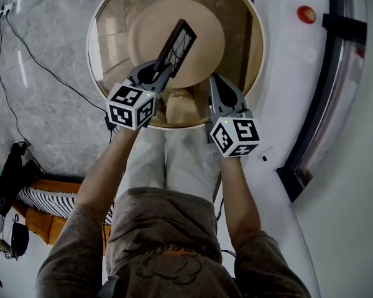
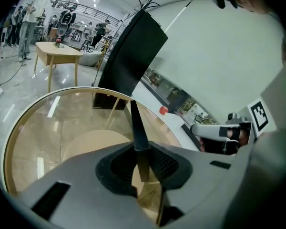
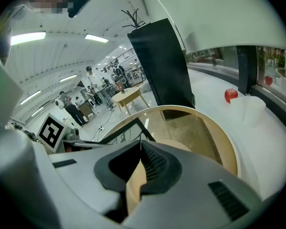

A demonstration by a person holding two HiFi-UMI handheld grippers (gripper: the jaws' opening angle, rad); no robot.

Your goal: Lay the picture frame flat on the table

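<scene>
Though the picture frame (image 1: 178, 44) bears markings, none reads clearly.

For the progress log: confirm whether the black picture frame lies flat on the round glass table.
No: the black picture frame is tilted above the round glass table, one edge clamped in the left gripper.

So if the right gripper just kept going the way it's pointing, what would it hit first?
Most likely the round glass tabletop: the right gripper points forward and down over it, with the picture frame off to its left.
</scene>
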